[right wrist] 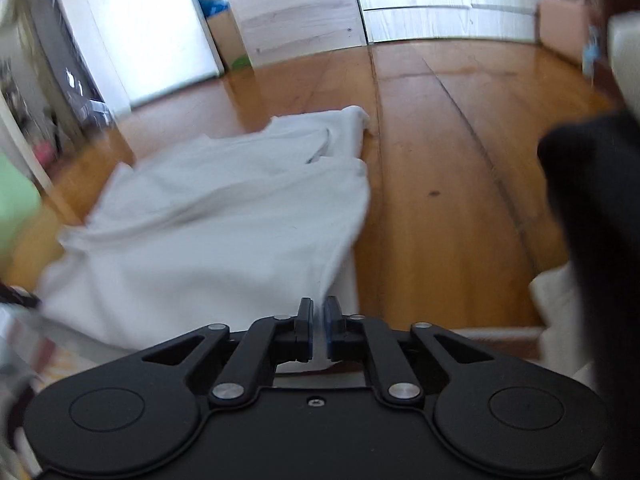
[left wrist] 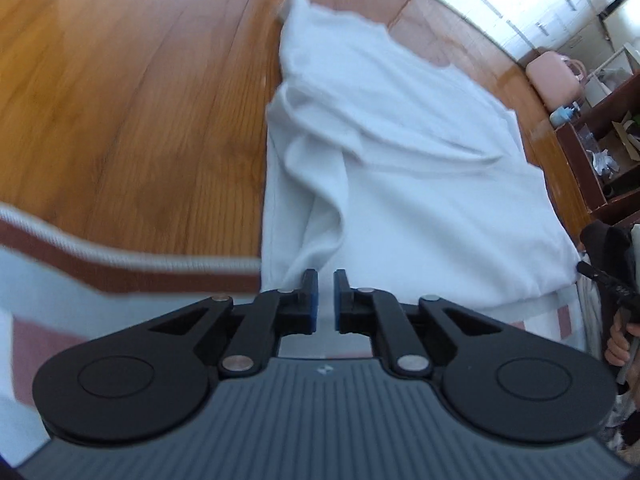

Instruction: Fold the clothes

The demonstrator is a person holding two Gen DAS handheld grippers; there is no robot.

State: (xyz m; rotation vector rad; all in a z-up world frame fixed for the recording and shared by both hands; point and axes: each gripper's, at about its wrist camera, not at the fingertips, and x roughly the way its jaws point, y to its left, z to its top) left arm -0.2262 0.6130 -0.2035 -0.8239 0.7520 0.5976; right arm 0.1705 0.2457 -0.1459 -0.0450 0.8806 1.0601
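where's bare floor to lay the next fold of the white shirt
Bare wooden floor lies wide open beside the white shirt; the right wrist view shows more bare boards on its other side. Crowded: the dark shelf and pink case.

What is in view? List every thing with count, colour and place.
white garment: one, white, spread on the floor ahead of both grippers
floor: one, brown wood, under the garment
trimmed fabric edge: one, red-brown and white, nearest the left gripper
case: one, pink, far right by the shelf
shelf: one, dark brown, right edge
cabinets: several, pale, far wall
hand: one, right edge of the left wrist view
left gripper: one, black, shut on the garment's near edge
right gripper: one, black, shut on the garment's near edge
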